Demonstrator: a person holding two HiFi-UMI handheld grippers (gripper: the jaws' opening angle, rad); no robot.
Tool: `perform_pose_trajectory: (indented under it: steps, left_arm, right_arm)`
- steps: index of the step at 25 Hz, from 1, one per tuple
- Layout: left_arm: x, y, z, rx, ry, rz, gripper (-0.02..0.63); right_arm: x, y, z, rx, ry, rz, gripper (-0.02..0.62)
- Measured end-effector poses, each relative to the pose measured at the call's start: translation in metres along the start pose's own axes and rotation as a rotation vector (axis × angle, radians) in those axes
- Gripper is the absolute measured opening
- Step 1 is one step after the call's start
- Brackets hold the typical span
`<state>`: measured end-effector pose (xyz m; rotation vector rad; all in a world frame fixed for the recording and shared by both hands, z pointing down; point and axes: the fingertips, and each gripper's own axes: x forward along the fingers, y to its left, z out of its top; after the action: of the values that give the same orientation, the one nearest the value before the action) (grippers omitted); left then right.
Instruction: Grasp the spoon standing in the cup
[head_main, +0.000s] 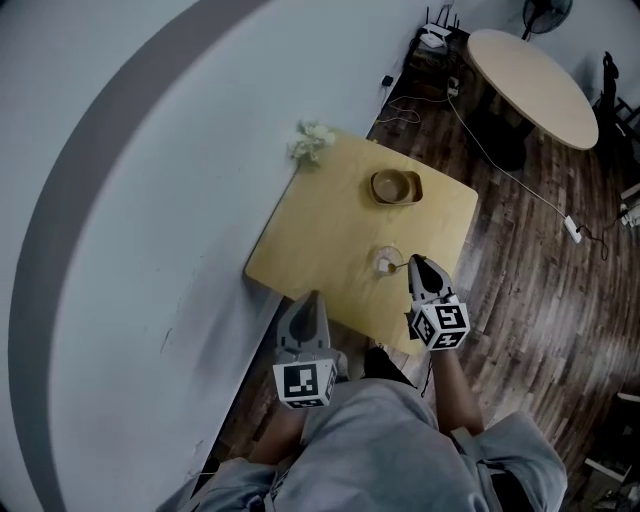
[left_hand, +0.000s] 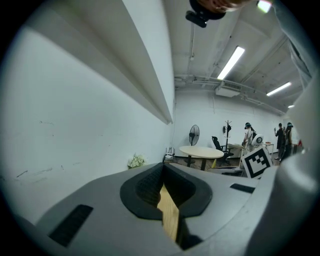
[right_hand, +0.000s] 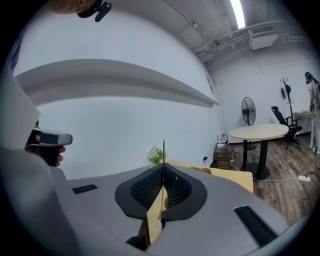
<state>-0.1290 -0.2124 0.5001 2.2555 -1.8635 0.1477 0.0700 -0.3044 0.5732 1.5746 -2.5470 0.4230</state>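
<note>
The spoon (right_hand: 163, 149), a thin gold-coloured stem standing upright, is pinched by the closed right tongs (right_hand: 163, 172), near the cup (head_main: 386, 262) on the counter (head_main: 320, 230). The left tongs (left_hand: 163, 176) are closed and empty.

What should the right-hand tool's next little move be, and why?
Probably a short, straight lift. The right tool is shut on the thin gold-coloured spoon, upright in its grip, while from above the spoon's other end seems to sit at the clear glass cup on the yellow wooden table. Rising vertically should free it without tipping the cup.
</note>
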Motion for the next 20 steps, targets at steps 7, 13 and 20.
perform_pose_trajectory:
  steps: [7, 13, 20]
  left_arm:
    - [-0.029, -0.001, 0.0, 0.017, -0.022, -0.095, 0.002]
    - [-0.055, -0.015, 0.008, 0.034, -0.042, -0.174, 0.002]
    - [-0.071, -0.035, 0.006, 0.032, -0.058, -0.231, 0.002]
  right_arm:
    - [-0.052, 0.028, 0.018, 0.021, -0.091, -0.075, 0.002]
    - [-0.111, 0.054, 0.04, 0.017, -0.16, -0.126, 0.002]
    - [-0.18, 0.069, 0.057, 0.015, -0.227, -0.184, 0.002]
